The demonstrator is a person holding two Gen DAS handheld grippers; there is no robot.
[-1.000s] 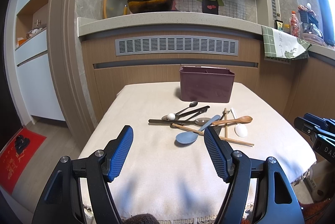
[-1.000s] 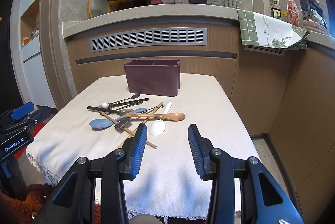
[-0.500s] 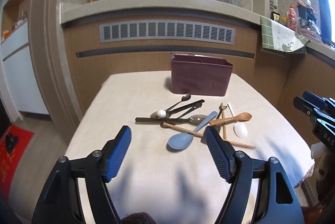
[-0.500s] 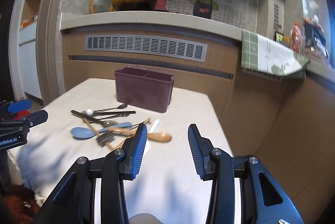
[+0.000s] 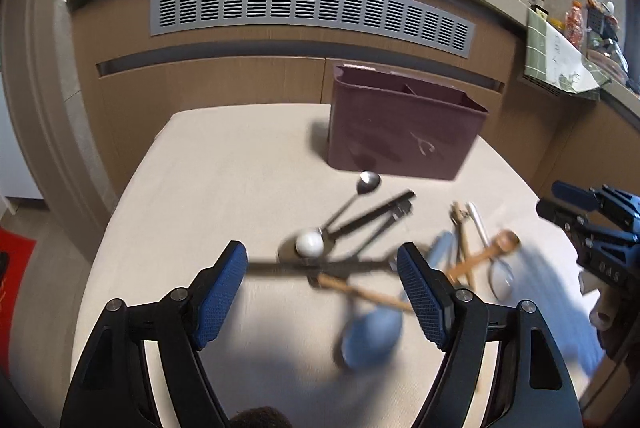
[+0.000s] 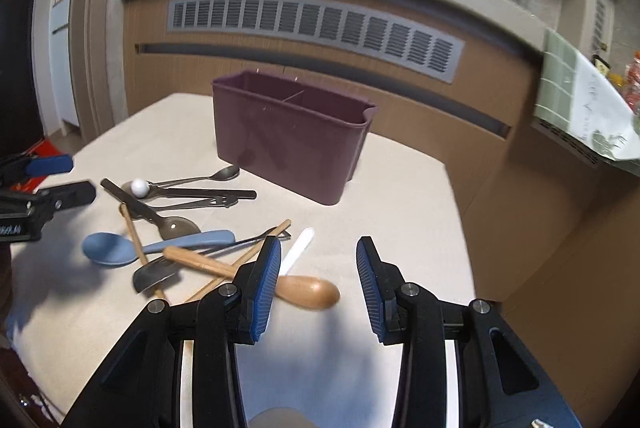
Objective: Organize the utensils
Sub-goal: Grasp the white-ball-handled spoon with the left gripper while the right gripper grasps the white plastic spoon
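Observation:
A maroon divided holder (image 5: 404,132) (image 6: 292,140) stands at the back of the cream-clothed table (image 5: 224,164). In front of it lies a loose pile: a blue spoon (image 6: 116,248), a wooden spoon (image 6: 308,290), a white spoon (image 6: 298,250), a steel spoon (image 6: 224,174), dark-handled cutlery, chopsticks and a white ball (image 5: 309,244). My left gripper (image 5: 320,260) hovers open over the pile's left part, holding nothing. My right gripper (image 6: 319,248) is over the wooden spoon's bowl; its jaws are closing a little, wide apart, with nothing between the pads.
Behind the table runs a wooden counter front with a grey vent grille (image 5: 308,8). A green checked towel (image 6: 580,100) hangs at the right. The table's right edge (image 6: 460,196) drops off near the cabinet. A red mat (image 5: 14,268) lies on the floor at left.
Both grippers have moved forward over the table and tipped downward, so the utensil pile now sits close under their fingers. The right jaws have narrowed slightly.

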